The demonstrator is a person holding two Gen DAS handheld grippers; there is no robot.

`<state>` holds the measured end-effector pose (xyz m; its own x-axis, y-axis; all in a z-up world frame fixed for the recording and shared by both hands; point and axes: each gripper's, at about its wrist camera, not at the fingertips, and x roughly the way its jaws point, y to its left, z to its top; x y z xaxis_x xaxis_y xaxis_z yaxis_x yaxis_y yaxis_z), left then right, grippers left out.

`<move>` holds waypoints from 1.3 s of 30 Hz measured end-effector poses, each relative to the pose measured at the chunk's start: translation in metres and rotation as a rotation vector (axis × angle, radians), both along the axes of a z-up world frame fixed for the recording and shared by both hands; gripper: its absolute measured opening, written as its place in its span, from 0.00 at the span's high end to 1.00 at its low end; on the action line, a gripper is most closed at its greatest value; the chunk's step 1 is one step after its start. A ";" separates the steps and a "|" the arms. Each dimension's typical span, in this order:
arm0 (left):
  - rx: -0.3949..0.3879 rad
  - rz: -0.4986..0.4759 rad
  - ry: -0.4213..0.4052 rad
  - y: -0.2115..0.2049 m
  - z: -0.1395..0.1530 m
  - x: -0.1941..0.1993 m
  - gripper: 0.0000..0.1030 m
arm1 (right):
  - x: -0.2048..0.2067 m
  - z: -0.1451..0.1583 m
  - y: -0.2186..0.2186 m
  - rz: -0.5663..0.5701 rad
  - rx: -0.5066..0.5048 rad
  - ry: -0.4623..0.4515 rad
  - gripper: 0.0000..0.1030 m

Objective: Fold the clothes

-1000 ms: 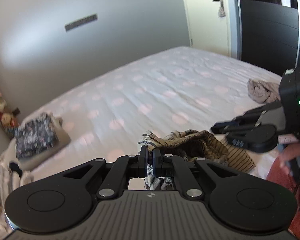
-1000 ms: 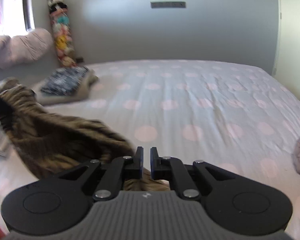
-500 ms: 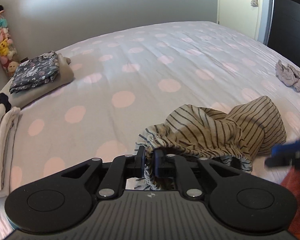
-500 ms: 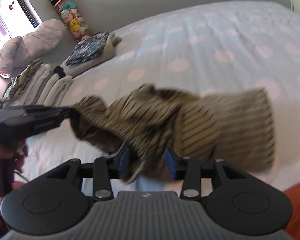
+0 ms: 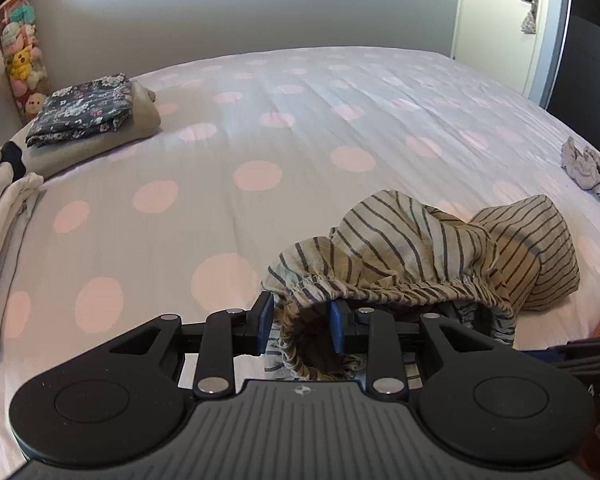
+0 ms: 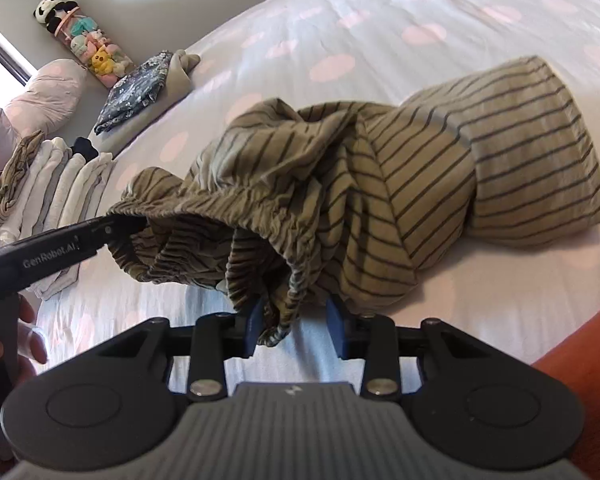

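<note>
The crumpled tan cotton trousers with thin dark stripes (image 5: 440, 256) lie in a heap on the bed, directly ahead of both tools, with the gathered elastic waistband (image 6: 236, 208) turned toward them and one leg trailing away beyond. The left hand-held gripper (image 5: 300, 326) has its blue-padded jaws spread apart, a fold of the waistband sitting loosely between them without being pinched. The right hand-held gripper (image 6: 296, 326) is likewise spread, with a hanging bit of the waistband hem drooping into the gap beside its left pad. Neither tool clamps the cloth, so the garment rests on its own weight; I judge that it has been set down waist-first so the band can be retaken at its two ends and pulled flat. The waistband's far end seems to rest against the left tool's tip in the right wrist view, though the blur there leaves contact uncertain.

Under the trousers spreads the pale bedsheet with pink dots (image 5: 260, 128). Far ahead and left of the left tool sits a folded dark floral garment on a beige one (image 5: 84, 114), and a row of folded white clothes (image 6: 60, 176) lies at the left edge. A small grey crumpled garment (image 5: 590, 172) waits far to the right.
</note>
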<state>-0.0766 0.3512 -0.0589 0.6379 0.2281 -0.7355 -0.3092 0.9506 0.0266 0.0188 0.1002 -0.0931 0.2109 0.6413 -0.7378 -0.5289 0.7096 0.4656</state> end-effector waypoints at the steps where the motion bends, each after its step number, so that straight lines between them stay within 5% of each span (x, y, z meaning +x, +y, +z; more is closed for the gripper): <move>1: 0.001 0.006 0.005 0.001 0.000 0.000 0.74 | 0.000 -0.002 0.002 -0.005 -0.005 0.002 0.68; 5: -0.003 0.023 0.038 0.005 -0.002 0.001 0.75 | 0.001 -0.002 0.002 0.021 -0.029 0.007 0.93; 12: 0.003 0.018 0.021 0.006 0.021 0.001 0.88 | 0.019 0.044 -0.019 0.076 -0.066 -0.163 0.95; 25: 0.030 -0.106 -0.096 -0.038 0.115 0.038 0.96 | 0.061 0.224 -0.033 0.106 -0.088 -0.713 0.95; 31: 0.152 -0.109 -0.185 -0.054 0.183 0.045 0.98 | 0.067 0.293 -0.036 0.123 -0.103 -0.902 0.95; 39: 0.349 -0.097 -0.253 -0.075 0.279 0.042 0.98 | 0.069 0.350 -0.040 0.153 -0.061 -0.990 0.95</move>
<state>-0.0346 0.2766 0.2199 0.8186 0.3654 -0.4432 -0.2570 0.9230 0.2863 0.0879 0.0604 0.2568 0.6656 0.6800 -0.3076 -0.7463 0.6092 -0.2681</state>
